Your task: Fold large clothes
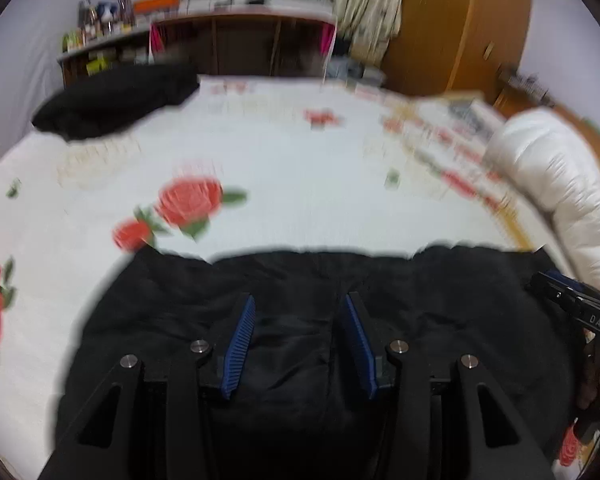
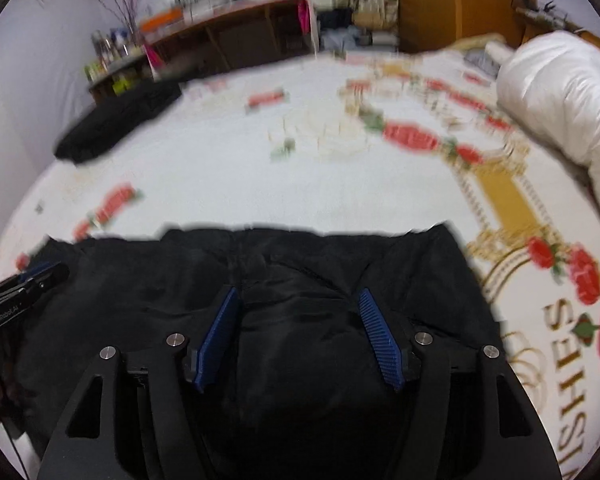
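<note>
- Left tongs (image 1: pixel 300 344) released, blue pads apart above black garment (image 1: pixel 300 288); no cloth pinched.
- Right tongs (image 2: pixel 300 336) likewise released, spread wide, poised over same garment.
- Garment flat at near edge of bed (image 1: pixel 300 168), on rose-print sheet.
- White duvet (image 2: pixel 560 100) bundled at right; second black bundle (image 1: pixel 116 100) far left.

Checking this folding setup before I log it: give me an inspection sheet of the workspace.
Surface: bed sheet, white with red roses.
Job's things: black garment spread at the near edge; second black garment bundled far left.
Clutter: white duvet rolled at right.
Grippers: left hand-held gripper and right hand-held gripper over the near garment, jaws apart, nothing pinched.
Cables: nothing seen.
Surroundings: shelf with bottles, curtain, wooden wardrobe.
</note>
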{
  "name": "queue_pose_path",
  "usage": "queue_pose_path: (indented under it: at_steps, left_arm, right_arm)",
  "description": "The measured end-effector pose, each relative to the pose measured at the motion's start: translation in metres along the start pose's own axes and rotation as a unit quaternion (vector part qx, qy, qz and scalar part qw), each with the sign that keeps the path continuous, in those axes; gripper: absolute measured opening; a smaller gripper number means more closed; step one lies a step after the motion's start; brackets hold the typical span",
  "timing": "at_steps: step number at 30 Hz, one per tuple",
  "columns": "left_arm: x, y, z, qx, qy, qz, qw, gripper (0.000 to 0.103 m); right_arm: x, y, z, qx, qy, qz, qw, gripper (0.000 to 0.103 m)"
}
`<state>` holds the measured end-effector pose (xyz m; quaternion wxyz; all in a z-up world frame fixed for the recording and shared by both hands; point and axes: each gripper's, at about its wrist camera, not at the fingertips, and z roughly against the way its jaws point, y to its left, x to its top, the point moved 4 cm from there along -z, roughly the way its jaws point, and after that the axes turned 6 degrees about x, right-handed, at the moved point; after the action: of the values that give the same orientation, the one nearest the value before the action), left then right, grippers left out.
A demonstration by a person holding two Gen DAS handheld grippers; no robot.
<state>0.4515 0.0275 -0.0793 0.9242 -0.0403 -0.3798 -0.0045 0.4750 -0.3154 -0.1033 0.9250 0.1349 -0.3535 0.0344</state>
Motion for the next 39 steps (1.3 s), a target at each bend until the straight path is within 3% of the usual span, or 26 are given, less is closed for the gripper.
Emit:
queue_pose_path:
  at_steps: [3,6,9,21,26,28,33,36,39]
  left_arm:
    - [0.0,0.03,0.023,0.02,-0.028,-0.002,0.9994,0.049]
    - [-0.015,0.067,0.005,0.051,0.006,0.034,0.9981,0.049]
    - [-0.03,0.089,-0.011,0.043,0.016,0.084,0.9955,0.052]
    - [-0.037,0.082,-0.038,0.06,0.005,0.084,0.9947,0.052]
    - [-0.025,0.079,-0.023,0.08,0.035,0.072,0.9935,0.051]
    - [-0.019,0.078,-0.004,0.079,0.025,0.071,0.994,0.051]
    - [-0.008,0.048,0.048,0.024,-0.022,0.066,0.9973,0.05]
    - [-0.013,0.007,0.066,-0.024,-0.033,0.038,0.9984,0.051]
    - [-0.024,-0.03,0.063,-0.049,-0.028,0.004,0.9984,0.051]
  right_arm:
    - [-0.006,-0.013,0.034,-0.006,-0.03,-0.012,0.999,0.063]
    - [-0.025,-0.032,0.027,-0.026,-0.01,-0.026,0.999,0.063]
    - [-0.035,-0.042,0.01,-0.035,-0.003,-0.025,0.999,0.054]
    - [-0.041,-0.059,-0.031,-0.037,0.019,-0.043,0.998,0.051]
    - [-0.03,-0.053,-0.022,-0.064,0.041,-0.034,0.997,0.052]
    - [-0.022,-0.047,-0.005,-0.062,0.035,-0.04,0.997,0.052]
    - [-0.011,-0.007,0.048,-0.007,-0.022,-0.032,0.999,0.052]
    - [-0.02,0.033,0.064,0.025,-0.028,0.0,0.999,0.053]
    - [-0.031,0.06,0.058,0.047,-0.014,0.016,0.999,0.053]
